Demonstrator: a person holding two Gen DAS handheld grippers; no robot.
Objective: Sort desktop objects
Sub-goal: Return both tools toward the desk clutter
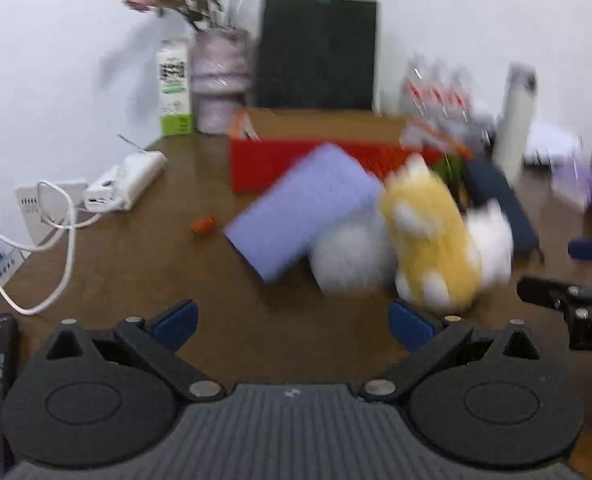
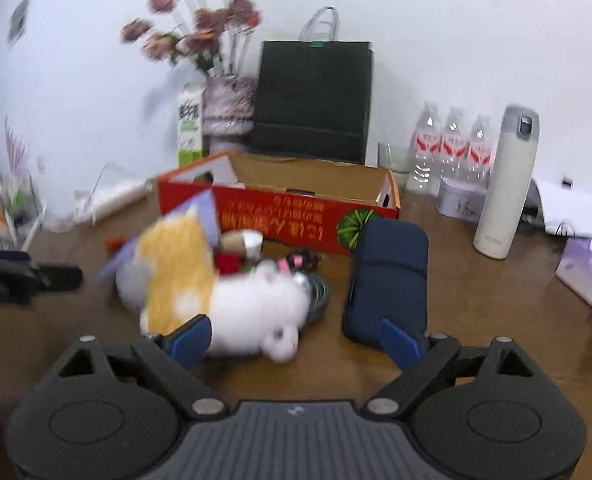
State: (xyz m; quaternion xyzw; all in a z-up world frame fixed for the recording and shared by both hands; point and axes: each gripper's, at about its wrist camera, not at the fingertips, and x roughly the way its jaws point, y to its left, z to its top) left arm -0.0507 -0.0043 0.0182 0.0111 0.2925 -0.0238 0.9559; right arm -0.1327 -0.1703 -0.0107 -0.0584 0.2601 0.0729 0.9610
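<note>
A pile of toys lies on the brown desk in front of a red cardboard box [image 1: 280, 160] [image 2: 296, 212]. It holds a lilac box [image 1: 308, 208], a yellow and white plush [image 1: 432, 240] [image 2: 176, 276], a white plush animal [image 2: 264, 312] and a dark blue case [image 2: 388, 276] [image 1: 500, 204]. My left gripper [image 1: 294, 324] is open just short of the pile, with nothing between its fingers. My right gripper [image 2: 296, 340] is open too. The white plush lies just ahead of its left finger, apart from the pads, and the blue case lies by its right finger.
Along the wall stand a flower vase [image 2: 228, 112], a milk carton [image 1: 174, 88], a black paper bag [image 2: 312, 100], water bottles [image 2: 452, 144] and a white flask [image 2: 504, 184]. A power strip [image 1: 128, 180] with a white cable lies left, a tissue box [image 2: 588, 268] right.
</note>
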